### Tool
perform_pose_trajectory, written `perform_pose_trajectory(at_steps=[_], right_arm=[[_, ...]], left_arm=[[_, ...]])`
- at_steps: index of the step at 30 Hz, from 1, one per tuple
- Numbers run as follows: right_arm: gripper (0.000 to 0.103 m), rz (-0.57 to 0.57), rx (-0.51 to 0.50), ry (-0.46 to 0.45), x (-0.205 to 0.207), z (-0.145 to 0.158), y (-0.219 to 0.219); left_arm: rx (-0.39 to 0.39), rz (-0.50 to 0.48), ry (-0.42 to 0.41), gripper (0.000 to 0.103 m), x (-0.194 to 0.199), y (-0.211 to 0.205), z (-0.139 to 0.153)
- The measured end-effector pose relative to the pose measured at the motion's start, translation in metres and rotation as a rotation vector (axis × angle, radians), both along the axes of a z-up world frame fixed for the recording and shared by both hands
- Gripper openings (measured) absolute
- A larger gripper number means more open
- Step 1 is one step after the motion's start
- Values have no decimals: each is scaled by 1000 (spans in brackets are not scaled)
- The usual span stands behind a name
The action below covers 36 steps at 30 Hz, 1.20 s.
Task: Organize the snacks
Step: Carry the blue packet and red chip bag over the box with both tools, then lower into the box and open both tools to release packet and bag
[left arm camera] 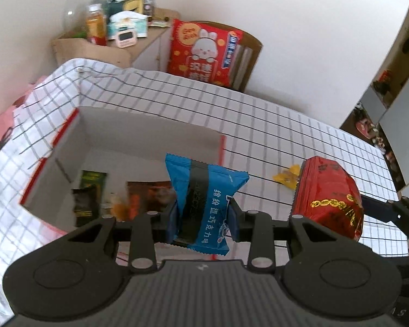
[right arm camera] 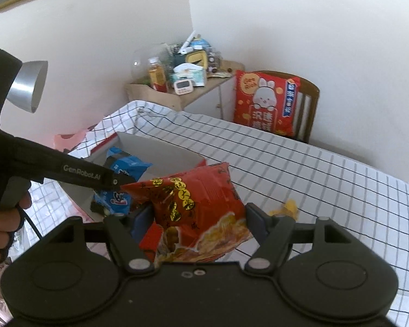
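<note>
Left wrist: left gripper pinches blue pack mid-body | right gripper clamps red bag | both light, crinkly, slippery, crushable; grip middles gently | box below

Blue snack packet, red gold-printed packet, black-checked white tablecloth

Box mouth: open above, you can drop straight into the box.
Box floor: snack packets crowd it.
Right cloth: only a yellow wrapper blocks you.
</note>
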State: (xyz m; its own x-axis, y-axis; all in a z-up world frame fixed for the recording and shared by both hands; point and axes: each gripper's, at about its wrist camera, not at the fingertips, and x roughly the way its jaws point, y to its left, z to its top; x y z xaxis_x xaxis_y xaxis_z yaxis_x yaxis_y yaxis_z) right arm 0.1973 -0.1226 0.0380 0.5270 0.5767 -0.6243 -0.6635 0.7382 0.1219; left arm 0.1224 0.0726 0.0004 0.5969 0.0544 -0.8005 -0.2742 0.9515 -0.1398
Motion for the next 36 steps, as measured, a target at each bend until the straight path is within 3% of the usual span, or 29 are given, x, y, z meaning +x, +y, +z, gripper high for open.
perform_pose_trajectory(at_steps=[15, 26, 36], right_arm=[[72, 46, -32, -5, -6, -15, 87], [72, 54, -116, -14, 10, -47, 148], [72, 96, -228, -4, 16, -79, 182]], left_arm=[[53, 121, 19, 35, -20, 90, -7], [91, 199, 93, 35, 4, 142, -42], [78, 192, 180, 36, 30, 146, -83]])
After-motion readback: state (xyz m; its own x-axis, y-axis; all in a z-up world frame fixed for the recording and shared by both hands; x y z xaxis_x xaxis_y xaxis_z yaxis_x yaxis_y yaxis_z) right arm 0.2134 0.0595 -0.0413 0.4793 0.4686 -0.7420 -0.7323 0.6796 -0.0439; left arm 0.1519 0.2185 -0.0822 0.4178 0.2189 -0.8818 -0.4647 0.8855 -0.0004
